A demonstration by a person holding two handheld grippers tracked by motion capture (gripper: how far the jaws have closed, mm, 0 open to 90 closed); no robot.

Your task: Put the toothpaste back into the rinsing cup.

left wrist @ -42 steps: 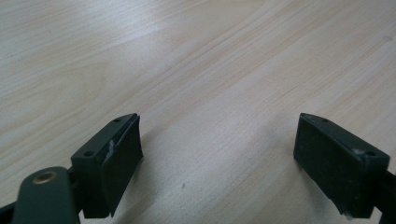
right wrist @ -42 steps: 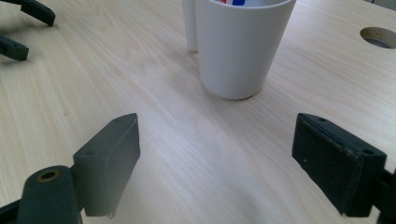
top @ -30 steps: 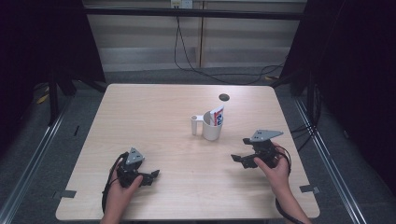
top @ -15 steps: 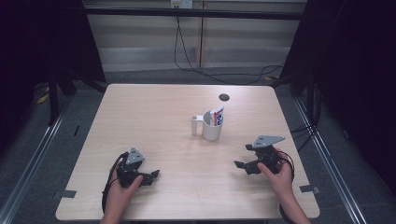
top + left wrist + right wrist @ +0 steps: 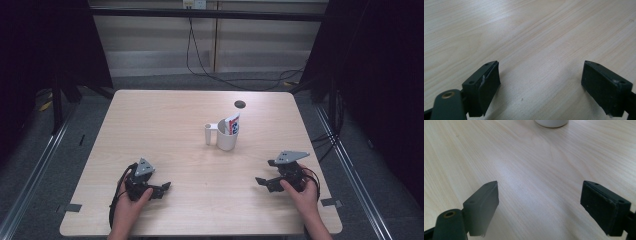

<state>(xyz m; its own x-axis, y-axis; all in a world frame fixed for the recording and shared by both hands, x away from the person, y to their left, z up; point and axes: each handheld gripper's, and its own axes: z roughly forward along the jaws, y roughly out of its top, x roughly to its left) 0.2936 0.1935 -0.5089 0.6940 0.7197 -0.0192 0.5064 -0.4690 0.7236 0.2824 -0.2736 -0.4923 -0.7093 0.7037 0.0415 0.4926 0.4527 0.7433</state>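
1. The white cup (image 5: 227,138), holding a red, white and blue packet (image 5: 232,123), is standing on the bench (image 5: 165,120), just beside a small white tube (image 5: 208,134).
2. The right claw (image 5: 262,181) is sitting near the cup, jaws apart and empty.
3. The left claw (image 5: 165,186) is resting farther from the cup, jaws apart over bare wood.

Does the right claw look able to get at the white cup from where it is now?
Probably yes. The right claw is open near the table's front edge, and only bare table lies between it and the cup; nothing stands in the way.
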